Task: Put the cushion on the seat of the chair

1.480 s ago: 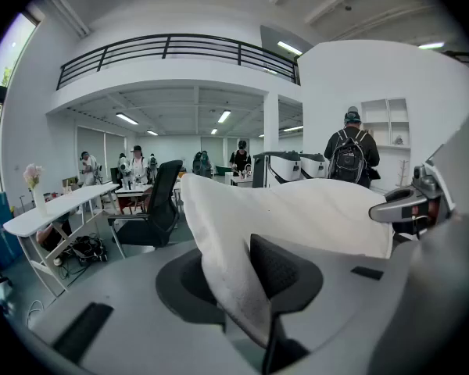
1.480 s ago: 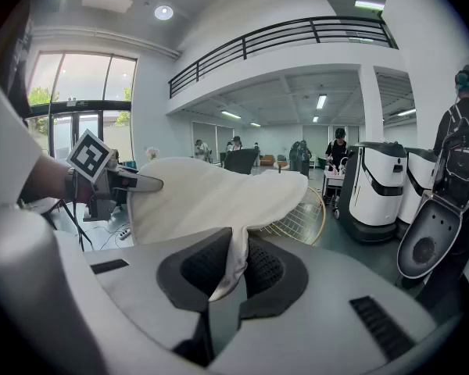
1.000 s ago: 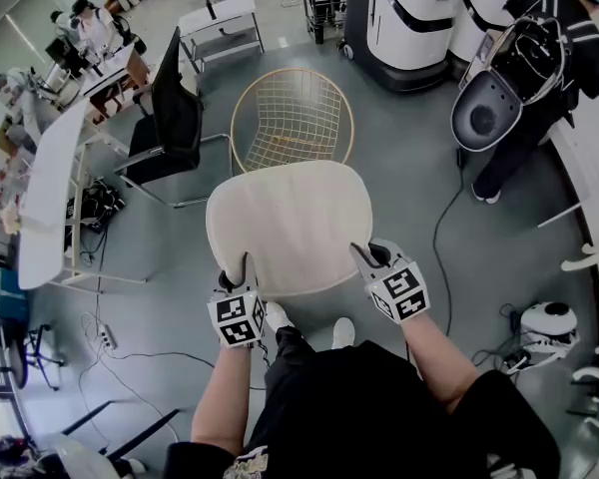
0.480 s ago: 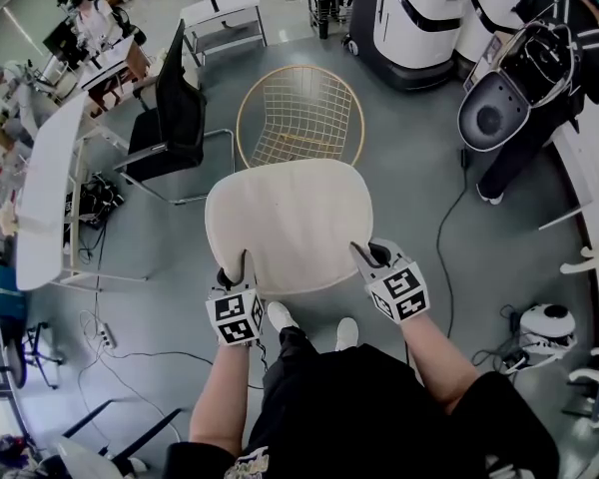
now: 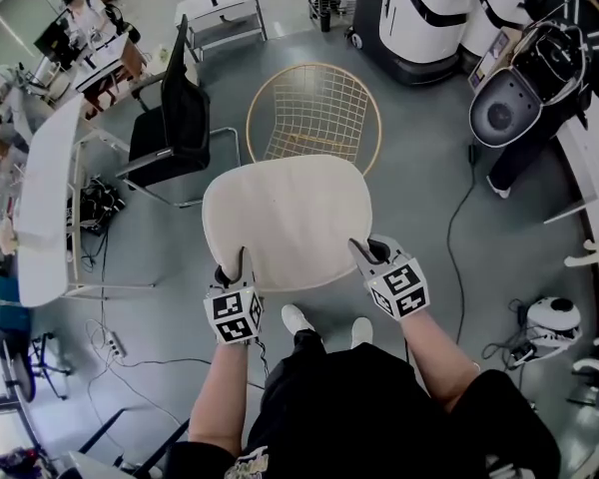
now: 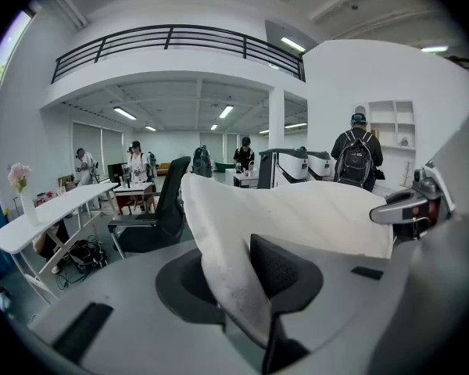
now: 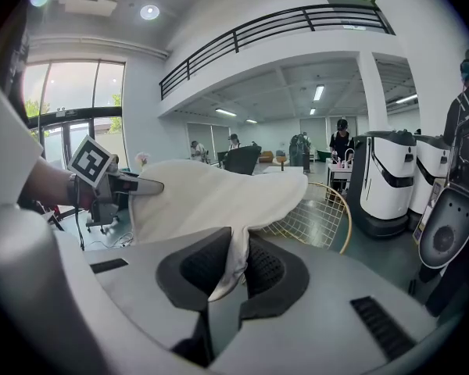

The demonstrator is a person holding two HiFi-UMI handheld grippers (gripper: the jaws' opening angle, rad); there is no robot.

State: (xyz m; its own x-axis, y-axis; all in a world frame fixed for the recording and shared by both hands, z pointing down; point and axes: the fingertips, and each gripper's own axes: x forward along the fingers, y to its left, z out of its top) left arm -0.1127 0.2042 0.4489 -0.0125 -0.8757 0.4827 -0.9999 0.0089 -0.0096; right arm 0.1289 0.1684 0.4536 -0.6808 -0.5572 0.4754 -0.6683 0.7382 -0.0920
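Note:
A cream cushion (image 5: 286, 220) hangs flat between both grippers, above the grey floor. The left gripper (image 5: 238, 270) is shut on the cushion's near left edge (image 6: 227, 287), and the right gripper (image 5: 371, 257) is shut on its near right edge (image 7: 233, 266). A gold wire chair (image 5: 314, 116) with a round open seat stands just beyond the cushion's far edge; part of its seat is hidden behind the cushion. In the right gripper view the wire chair (image 7: 313, 217) shows past the cushion, low and to the right.
A black office chair (image 5: 170, 128) stands left of the wire chair, beside a long white desk (image 5: 45, 203). Large white machines (image 5: 429, 13) stand at the back right, and a person with a backpack (image 5: 539, 58) is at the far right. Cables (image 5: 459, 238) trail on the floor.
Both grippers have carried the cushion forward, closer to the wire chair, which now sits lower in the head view. The grips on the cushion are unchanged.

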